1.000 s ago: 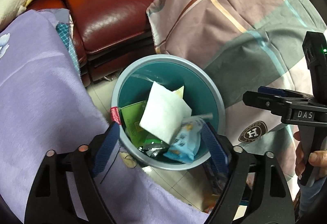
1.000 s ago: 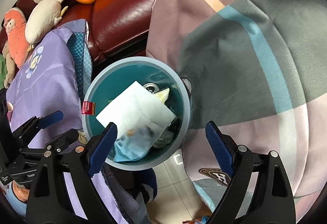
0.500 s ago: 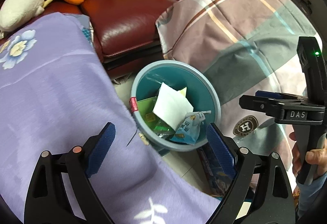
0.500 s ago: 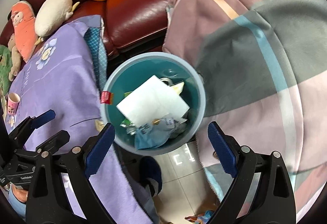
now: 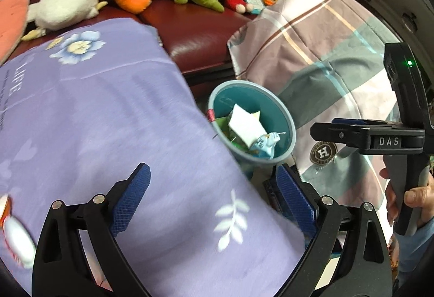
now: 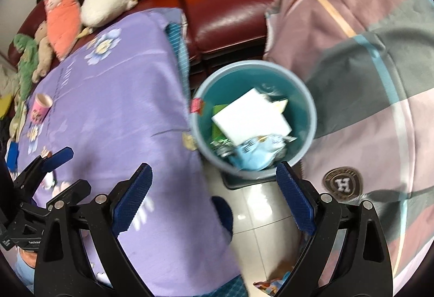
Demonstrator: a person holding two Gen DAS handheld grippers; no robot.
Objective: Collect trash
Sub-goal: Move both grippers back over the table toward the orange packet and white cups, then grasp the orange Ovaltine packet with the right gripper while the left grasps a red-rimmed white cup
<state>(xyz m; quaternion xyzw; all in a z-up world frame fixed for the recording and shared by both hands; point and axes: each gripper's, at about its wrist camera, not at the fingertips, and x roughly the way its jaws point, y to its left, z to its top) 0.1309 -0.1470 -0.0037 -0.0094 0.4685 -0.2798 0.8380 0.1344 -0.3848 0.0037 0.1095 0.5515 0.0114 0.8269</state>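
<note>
Both tongs pulled up and back from the bin (image 6: 255, 118) since a second ago; drop looks done. Left tongs (image 5: 213, 198) just opened wider, empty; right tongs (image 6: 214, 195) wide, empty. White paper (image 6: 251, 115) lies flat on the wrappers, long axis diagonal. Pink cup (image 6: 40, 107) on the purple cloth (image 6: 114, 107) likely next.

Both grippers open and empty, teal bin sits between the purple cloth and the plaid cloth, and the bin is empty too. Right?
Not quite: the bin is not empty. The right wrist view shows a white sheet of paper and a light blue wrapper inside it. The rest holds: left gripper and right gripper are open with nothing between the fingers, and the bin sits between the purple cloth and plaid cloth.
</note>
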